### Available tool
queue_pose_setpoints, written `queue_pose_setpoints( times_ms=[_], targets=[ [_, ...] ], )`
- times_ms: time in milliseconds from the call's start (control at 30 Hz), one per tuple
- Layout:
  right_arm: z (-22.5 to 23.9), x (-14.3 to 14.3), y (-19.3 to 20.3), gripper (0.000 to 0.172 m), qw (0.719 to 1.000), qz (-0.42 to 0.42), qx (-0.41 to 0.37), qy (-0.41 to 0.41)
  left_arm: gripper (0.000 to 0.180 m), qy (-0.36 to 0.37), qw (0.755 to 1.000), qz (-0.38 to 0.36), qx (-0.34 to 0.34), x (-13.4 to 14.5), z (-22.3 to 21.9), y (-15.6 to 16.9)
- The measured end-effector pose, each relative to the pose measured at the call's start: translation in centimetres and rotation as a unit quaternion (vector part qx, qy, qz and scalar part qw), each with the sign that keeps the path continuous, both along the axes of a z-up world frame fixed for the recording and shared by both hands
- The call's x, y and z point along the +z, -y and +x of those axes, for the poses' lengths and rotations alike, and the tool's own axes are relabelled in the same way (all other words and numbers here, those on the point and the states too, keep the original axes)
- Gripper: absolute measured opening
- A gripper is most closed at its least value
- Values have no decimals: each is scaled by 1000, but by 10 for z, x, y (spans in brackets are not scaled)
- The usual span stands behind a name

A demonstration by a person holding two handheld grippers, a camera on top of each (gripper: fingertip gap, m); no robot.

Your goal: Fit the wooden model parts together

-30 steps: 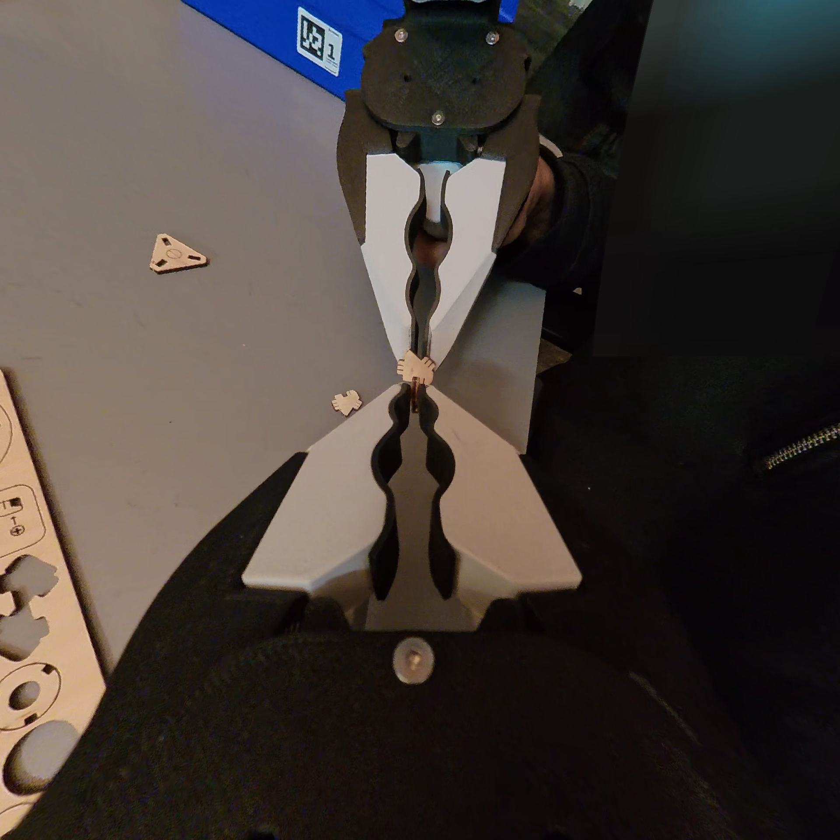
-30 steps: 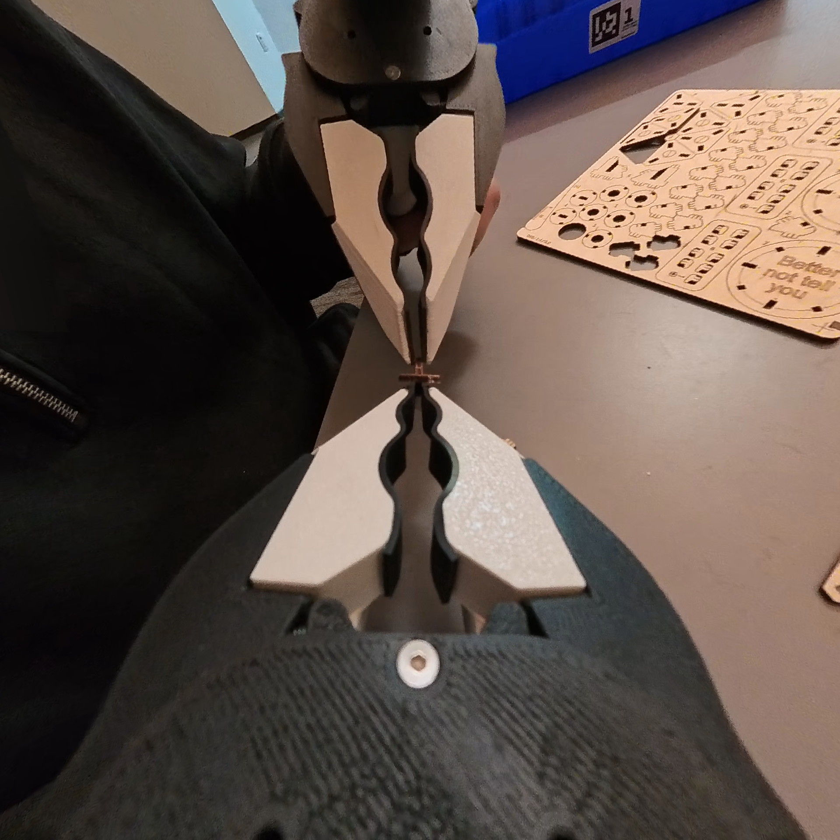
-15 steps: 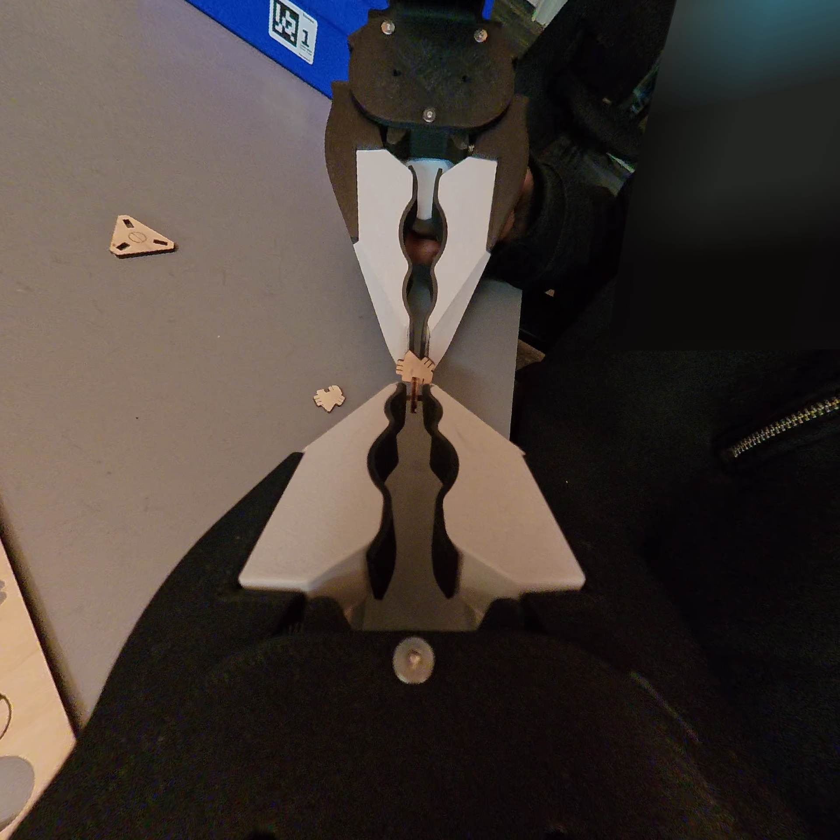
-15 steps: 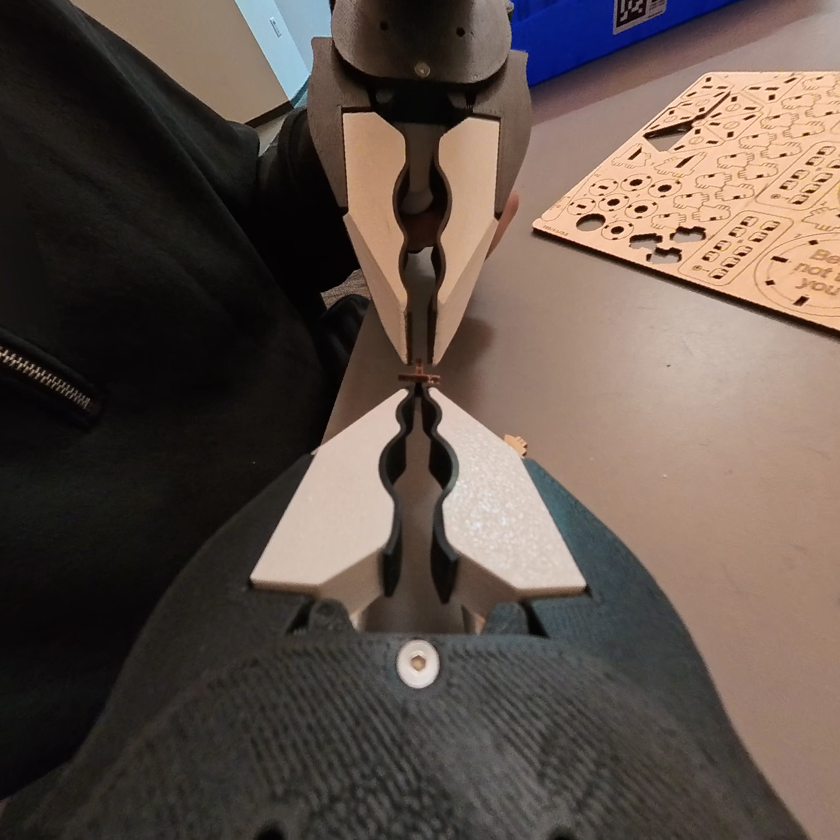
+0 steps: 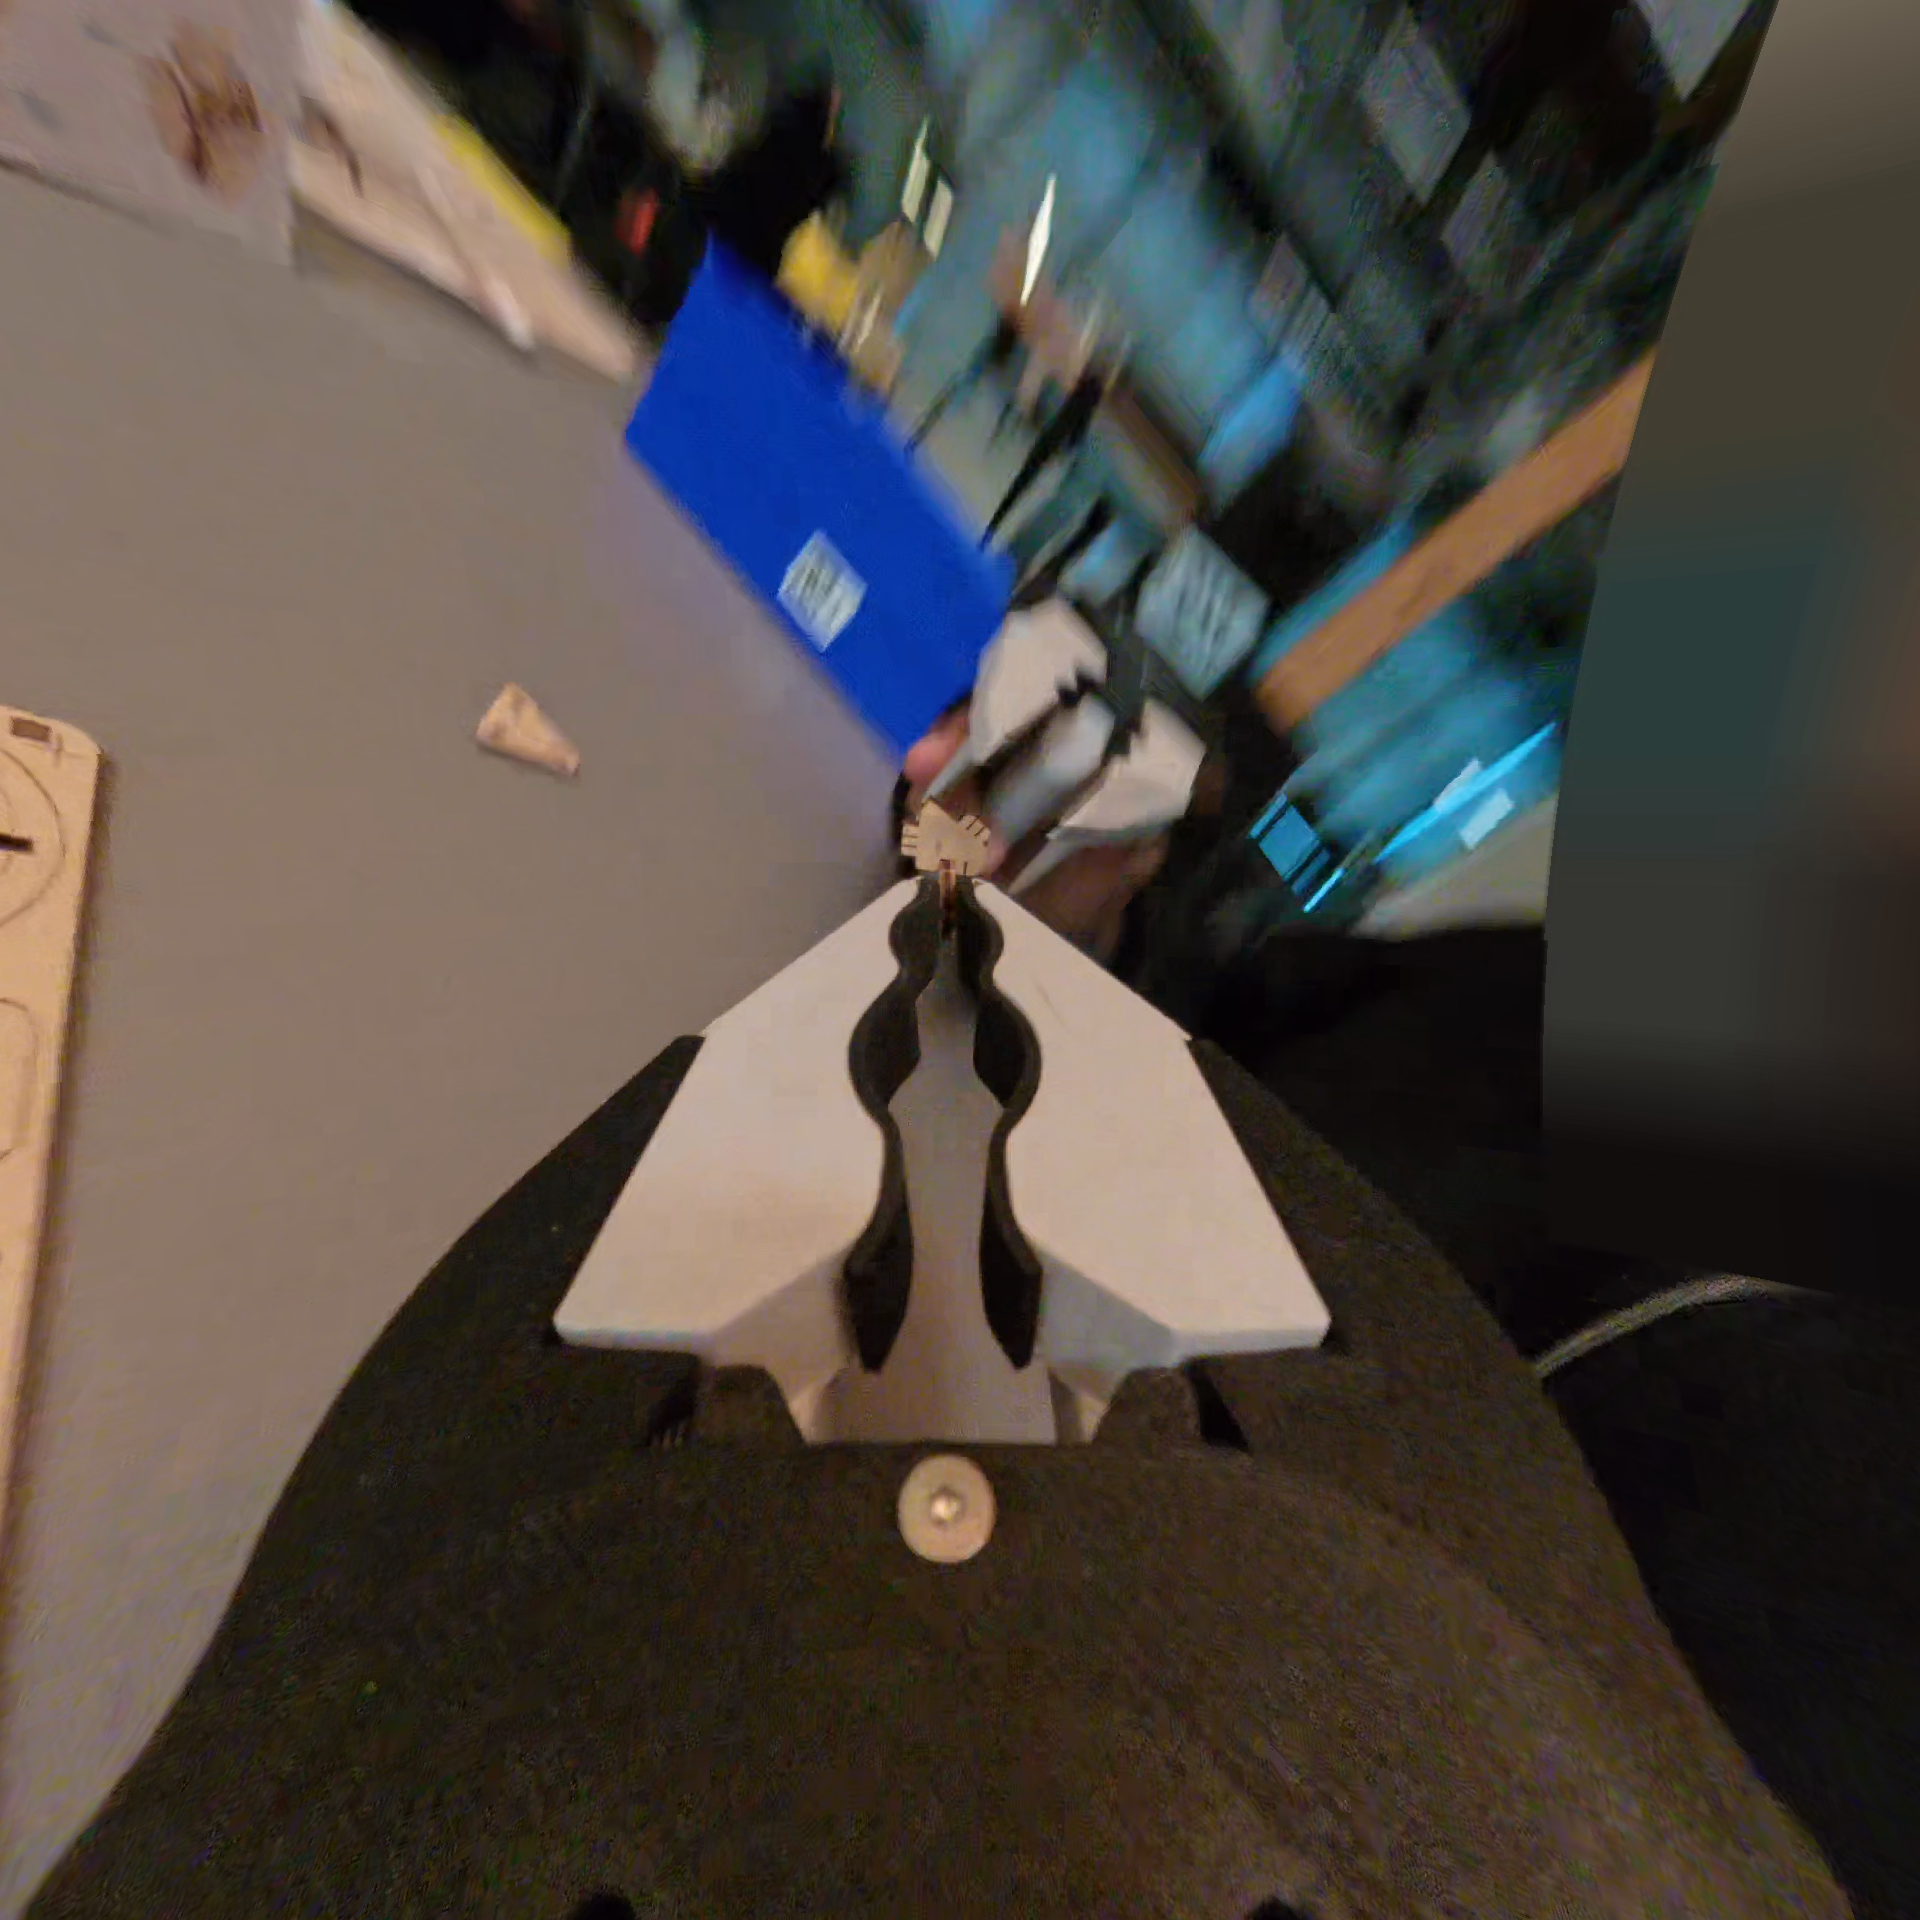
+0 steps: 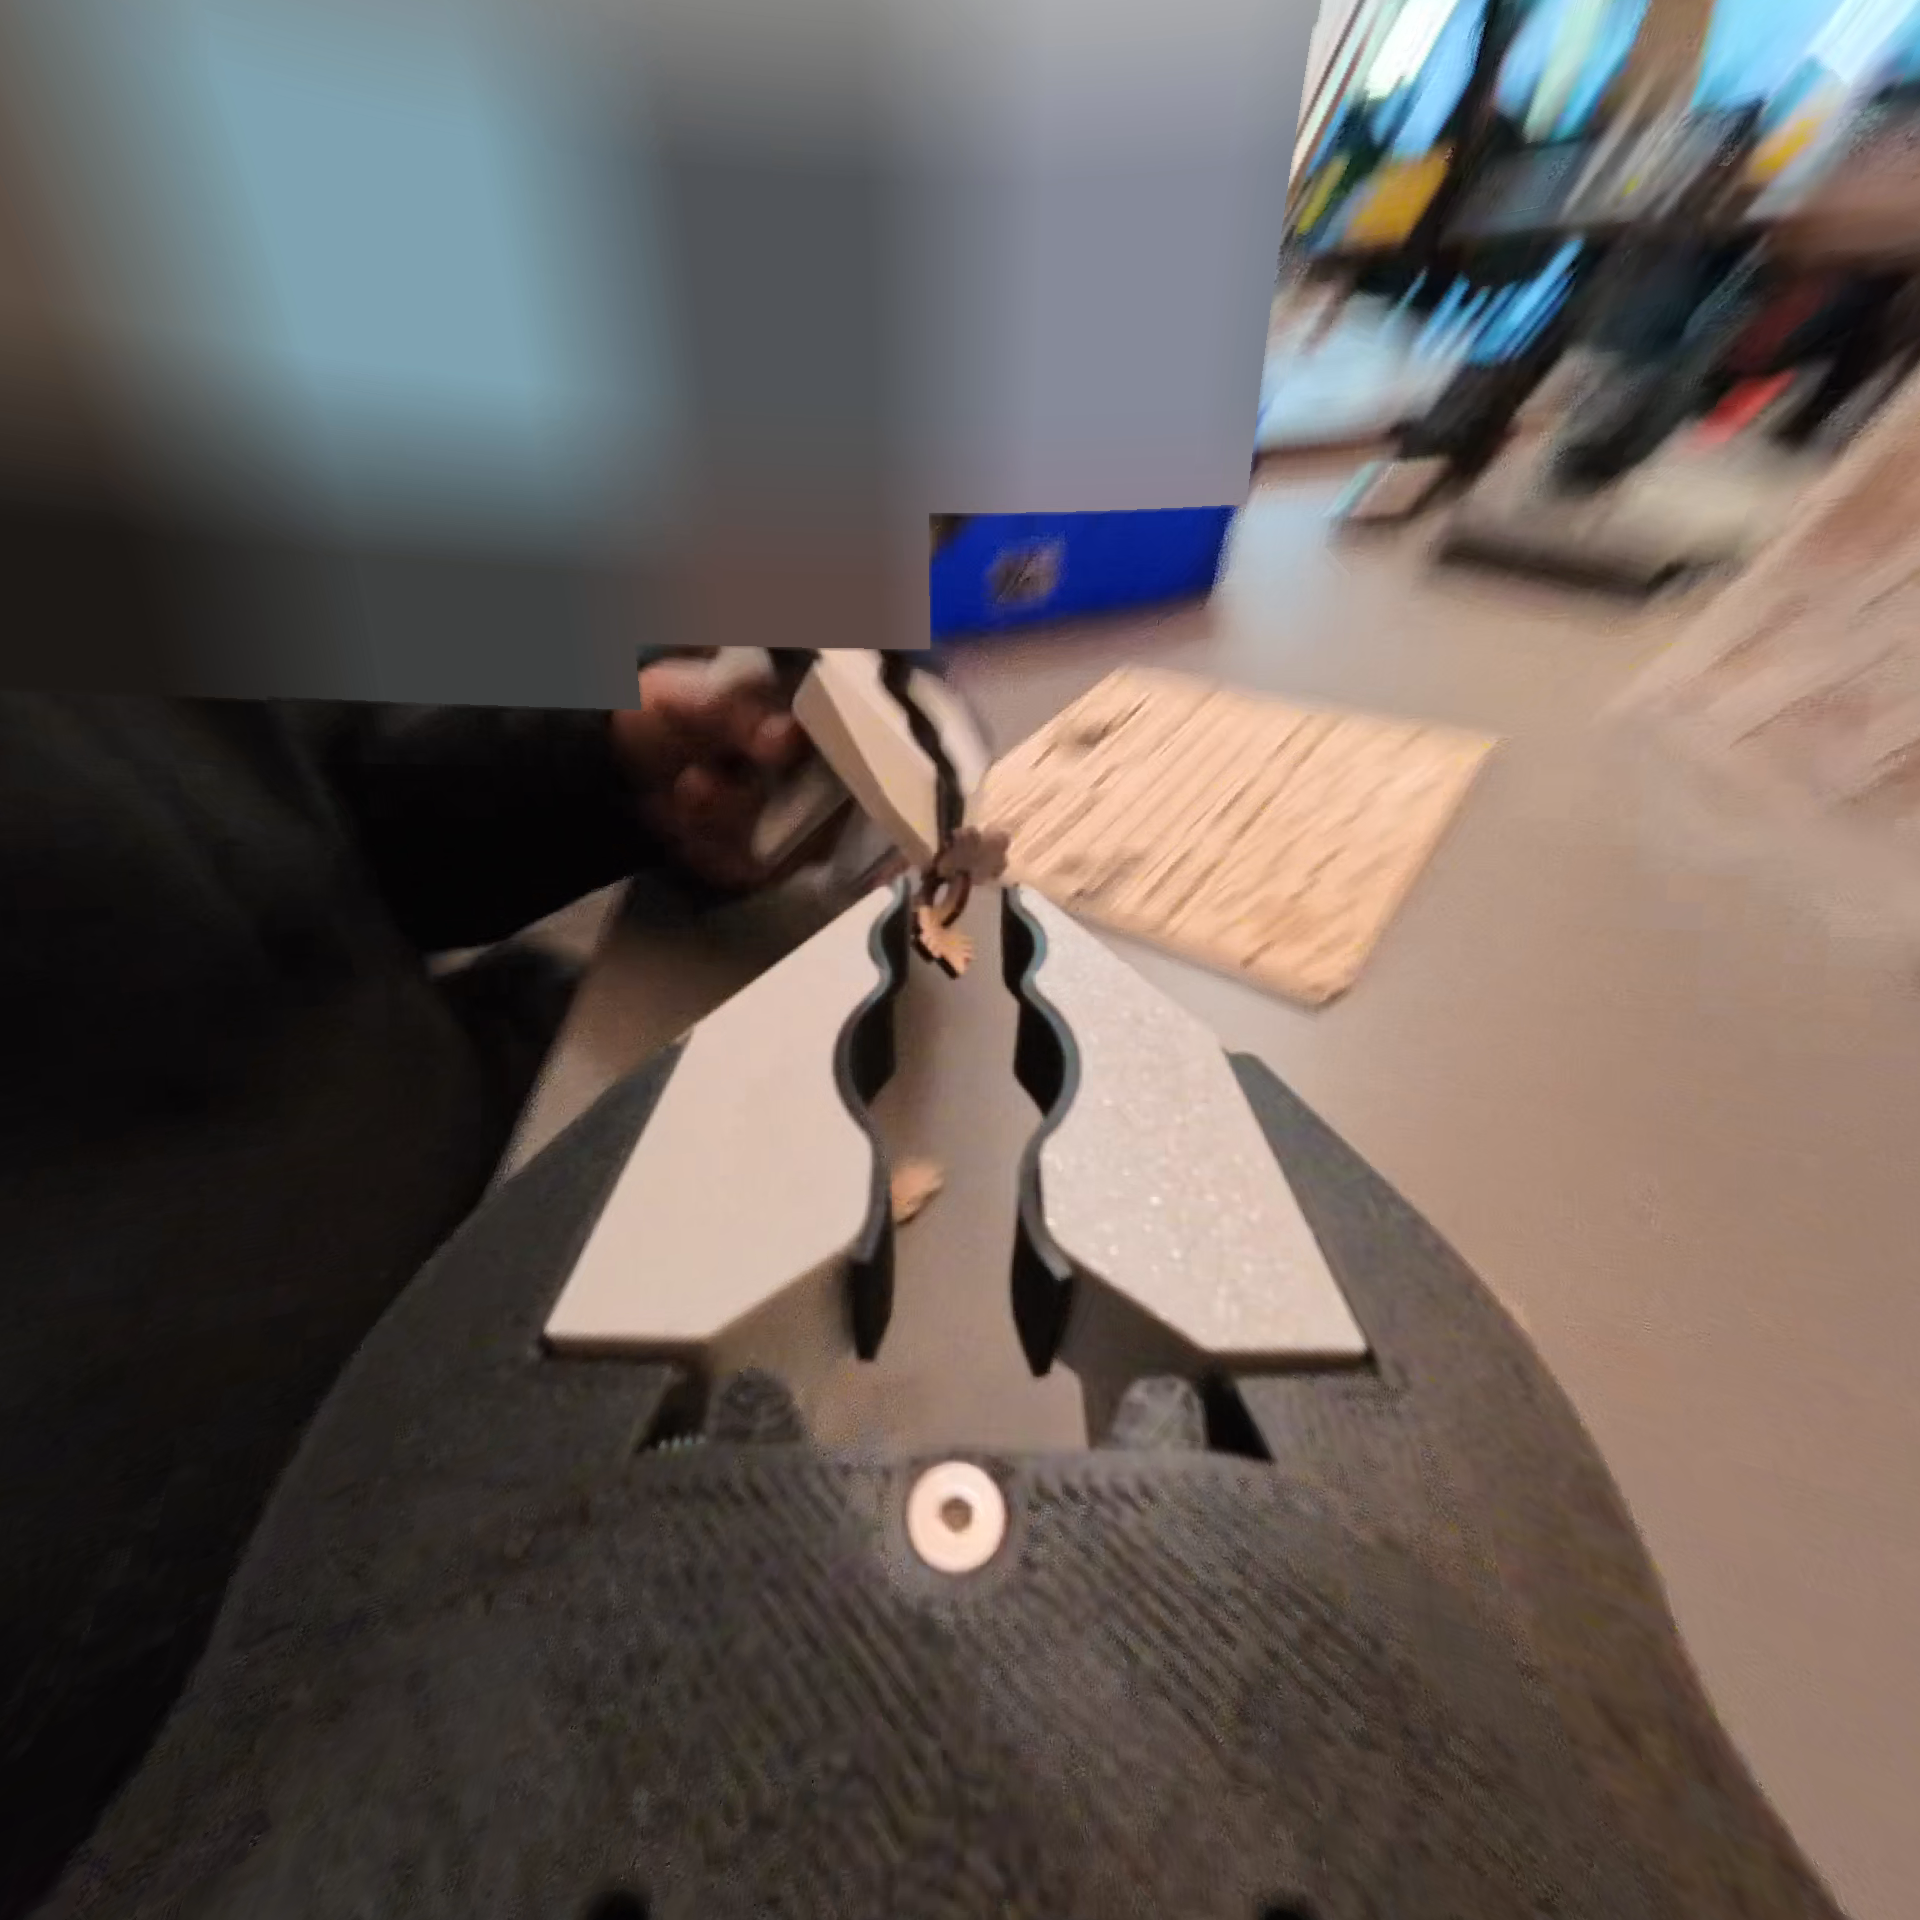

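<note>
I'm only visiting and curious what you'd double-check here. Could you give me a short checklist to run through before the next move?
1. Left hand-held gripper shut on the small wooden piece: ok.
2. Right hand-held gripper open, pads not pressing on the piece: ok.
3. Both views sharp enough to judge fine positions: not ok, both are blurred.
4. Piece seated firmly in the left grip: cannot tell.
5. Table under the right hand-held gripper free of loose parts: not ok, a wooden bit lies there.
6. Wooden sheet off to the side, apart from both: ok.
</note>
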State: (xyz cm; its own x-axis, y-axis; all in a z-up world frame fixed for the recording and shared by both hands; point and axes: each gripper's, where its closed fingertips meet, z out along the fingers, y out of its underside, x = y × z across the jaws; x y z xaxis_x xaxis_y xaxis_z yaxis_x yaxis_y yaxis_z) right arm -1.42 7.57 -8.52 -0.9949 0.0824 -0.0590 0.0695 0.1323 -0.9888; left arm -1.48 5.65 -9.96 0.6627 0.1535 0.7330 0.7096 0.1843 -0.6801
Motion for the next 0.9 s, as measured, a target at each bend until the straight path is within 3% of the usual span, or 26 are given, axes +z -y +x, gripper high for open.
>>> queue_pose_setpoints(
  times_ms=[67, 133, 200, 300, 333, 467, 633, 900],
  targets=[
    [-5, 28, -14, 14, 983, -52, -76, -157, 0, 71, 986, 147, 42, 13, -17, 14],
    [2, 35, -14, 18, 946, -28, -116, -301, 0, 129, 962, 229, 80, 11, -29, 25],
    [8, 27, -3, 18, 893, 35, -153, -422, 0, 131, 957, 239, 99, 13, -30, 26],
    [13, 9, 12, 2, 778, 110, -187, -590, 0, 120, 960, 223, 120, 12, -27, 19],
    [16, 1, 16, 0, 752, 129, -178, -621, 0, 130, 956, 234, 121, 13, -25, 17],
    [11, -14, 20, 5, 723, 179, -175, -644, 0, 158, 946, 255, 120, 8, -18, 8],
    [3, -17, 18, 8, 664, 223, -192, -687, 0, 169, 946, 255, 109, 9, -10, -5],
    [7, -15, 18, 3, 634, 230, -193, -712, 0, 177, 944, 259, 104, 8, -7, -10]
  ],
)
